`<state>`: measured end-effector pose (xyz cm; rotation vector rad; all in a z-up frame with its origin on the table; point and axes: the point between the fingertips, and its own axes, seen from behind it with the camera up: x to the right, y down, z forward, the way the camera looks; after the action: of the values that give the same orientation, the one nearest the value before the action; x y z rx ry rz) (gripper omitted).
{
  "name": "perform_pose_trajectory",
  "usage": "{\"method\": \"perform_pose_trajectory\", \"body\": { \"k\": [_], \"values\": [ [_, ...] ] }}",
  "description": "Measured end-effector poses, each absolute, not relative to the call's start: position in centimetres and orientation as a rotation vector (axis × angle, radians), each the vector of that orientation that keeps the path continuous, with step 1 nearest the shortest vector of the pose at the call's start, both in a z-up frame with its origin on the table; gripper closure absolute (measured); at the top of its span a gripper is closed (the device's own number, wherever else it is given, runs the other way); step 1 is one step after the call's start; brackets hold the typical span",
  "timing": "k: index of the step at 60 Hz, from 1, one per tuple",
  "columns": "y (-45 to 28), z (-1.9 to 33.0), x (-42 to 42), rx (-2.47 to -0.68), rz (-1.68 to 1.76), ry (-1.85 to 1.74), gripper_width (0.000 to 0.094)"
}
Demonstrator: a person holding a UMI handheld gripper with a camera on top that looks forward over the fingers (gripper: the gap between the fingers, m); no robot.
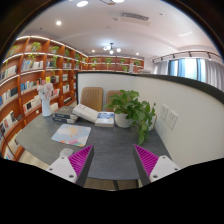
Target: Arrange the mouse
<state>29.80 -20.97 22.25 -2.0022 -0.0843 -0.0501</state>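
Note:
No mouse shows in the gripper view. My gripper [113,161] is open and empty, held above a grey desk [105,140]. Its two magenta pads [80,157] stand wide apart with only bare desk surface between them. A pink booklet [70,134] lies on the desk just ahead of the left finger.
A potted green plant [134,108] stands at the back right against a white partition [180,112]. A stack of books and papers [88,115] lies at the back of the desk. Bookshelves [30,75] line the left wall. A wooden chair [92,96] stands beyond the desk.

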Motion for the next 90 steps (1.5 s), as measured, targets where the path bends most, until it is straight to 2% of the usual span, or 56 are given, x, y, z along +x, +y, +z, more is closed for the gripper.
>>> {"method": "perform_pose_trajectory", "body": {
  "k": [7,15,18,30,39,50,65,70,73,81,90],
  "values": [
    [-21.9,19.8,28.7,-2.053,-0.035,-0.078,0.0158],
    [-21.6,13.9,24.4,-2.124,-0.015,-0.101,0.0160],
    [-23.5,12.7,24.0,-2.168,-0.003,-0.114,0.0158],
    [-25.8,5.7,16.0,-2.278,0.093,-0.151,0.0158],
    [-24.3,1.7,10.2,-2.335,0.119,-0.157,0.0154],
    [-18.5,0.4,7.2,-2.318,0.066,-0.084,0.0154],
    [-11.8,-0.4,7.3,-2.295,-0.002,0.063,0.0173],
    [-10.8,-0.5,7.3,-2.287,-0.005,0.101,0.0257],
    [-10.4,-0.6,7.4,-2.282,-0.013,0.105,0.0393],
    [-10.1,-0.6,7.7,-2.259,-0.050,0.083,0.0464],
    [-10.3,-0.8,7.6,-2.321,-0.038,0.064,0.0578]
  ]
}}
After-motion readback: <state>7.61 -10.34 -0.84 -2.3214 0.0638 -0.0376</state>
